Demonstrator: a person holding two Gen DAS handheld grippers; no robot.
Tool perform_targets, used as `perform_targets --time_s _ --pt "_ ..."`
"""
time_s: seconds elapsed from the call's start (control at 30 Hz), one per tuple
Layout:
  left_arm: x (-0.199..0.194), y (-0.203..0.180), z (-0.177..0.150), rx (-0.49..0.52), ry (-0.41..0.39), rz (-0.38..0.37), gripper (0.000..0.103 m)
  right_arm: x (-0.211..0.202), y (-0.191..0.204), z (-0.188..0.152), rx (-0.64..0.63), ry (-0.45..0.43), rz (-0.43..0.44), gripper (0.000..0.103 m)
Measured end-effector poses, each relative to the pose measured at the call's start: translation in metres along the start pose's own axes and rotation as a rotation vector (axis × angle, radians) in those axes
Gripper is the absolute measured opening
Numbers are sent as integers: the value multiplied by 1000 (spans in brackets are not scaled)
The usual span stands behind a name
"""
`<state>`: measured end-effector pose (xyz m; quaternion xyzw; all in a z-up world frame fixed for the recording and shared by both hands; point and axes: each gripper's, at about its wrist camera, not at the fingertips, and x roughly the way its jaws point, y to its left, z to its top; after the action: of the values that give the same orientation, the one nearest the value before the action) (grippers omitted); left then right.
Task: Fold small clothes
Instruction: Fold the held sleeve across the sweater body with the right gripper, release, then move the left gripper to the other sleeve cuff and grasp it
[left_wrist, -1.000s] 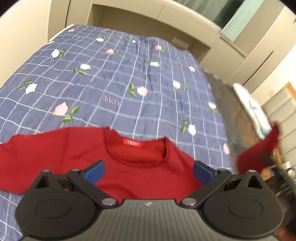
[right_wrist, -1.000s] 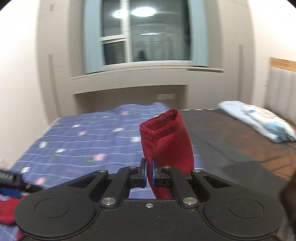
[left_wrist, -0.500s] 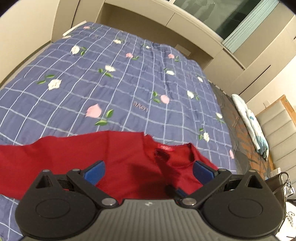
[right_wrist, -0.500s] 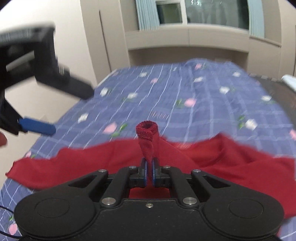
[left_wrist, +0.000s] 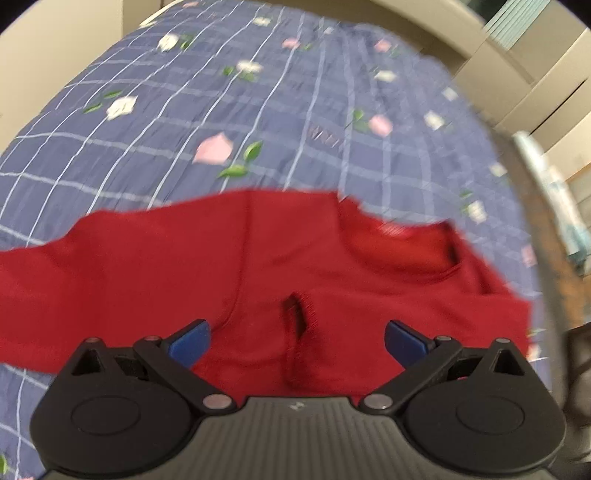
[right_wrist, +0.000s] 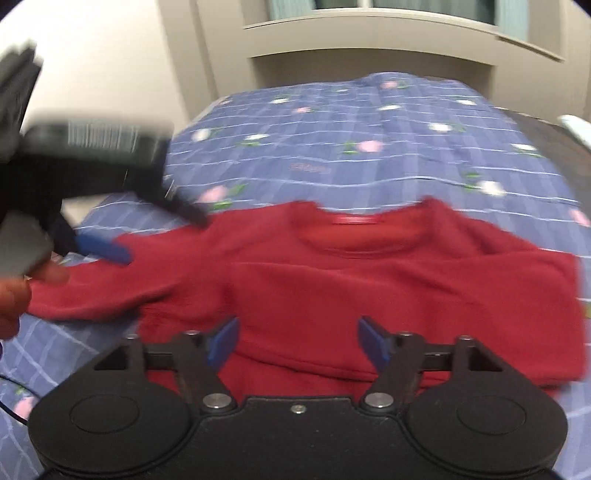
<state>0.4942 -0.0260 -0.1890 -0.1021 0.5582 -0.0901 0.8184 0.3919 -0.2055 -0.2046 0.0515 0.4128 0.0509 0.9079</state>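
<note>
**Red sweater on the bed, both hand-held grippers released**

Red sweater (right_wrist: 369, 291) is lying flat on the bed, on a blue checked quilt (right_wrist: 369, 147) with a flower print. Neckline with label is sitting toward 12 o'clock in the right wrist view. One sleeve is lying folded across the chest, its cuff (left_wrist: 295, 314) resting near the middle of the body in the left wrist view. The other sleeve (right_wrist: 92, 291) is stretching out flat toward 9 o'clock in the right wrist view.

Left hand-held gripper (left_wrist: 297, 338) is hovering over the lower part of the sweater, jaws spread wide, blue pads apart, nothing between them; the folded cuff is showing just ahead, between the two fingers. Whether the pads are touching the cloth cannot be told; the frame is blurred.

Right hand-held gripper (right_wrist: 297, 343) is also standing released, jaws spread, blue fingertips (right_wrist: 221, 341) over the sweater's hem area, holding nothing.

In the right wrist view the left hand-held gripper is appearing blurred at 9 to 10 o'clock, one blue finger over the outstretched sleeve, the person's hand (right_wrist: 14, 295) gripping it at the frame edge.
</note>
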Motion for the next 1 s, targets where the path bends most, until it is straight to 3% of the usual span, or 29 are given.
perform_targets --time_s 0.07,0.23,0.33,0.43,0.53,0.63,0.83,1.0 --pt "16 -5 -4 -1 37 42 94 -11 -29 2 33 -12 -82 81" --pt "40 -15 -13 -2 81 122 94 -12 -109 9 133 7 -324 82" --pt "50 -16 -17 1 105 168 94 -7 -164 13 274 11 -387 81" --pt "59 -18 -20 10 137 219 93 4 -211 14 418 20 -390 69" --pt "66 -16 -21 6 157 248 91 19 -240 15 529 61 -325 52" --pt "67 -15 -22 2 157 254 91 27 -254 16 564 91 -243 9" --pt "69 -17 -21 1 154 248 94 25 -250 24 428 75 -294 4" --pt "49 -6 -24 -53 119 176 98 36 -251 22 422 111 -309 8"
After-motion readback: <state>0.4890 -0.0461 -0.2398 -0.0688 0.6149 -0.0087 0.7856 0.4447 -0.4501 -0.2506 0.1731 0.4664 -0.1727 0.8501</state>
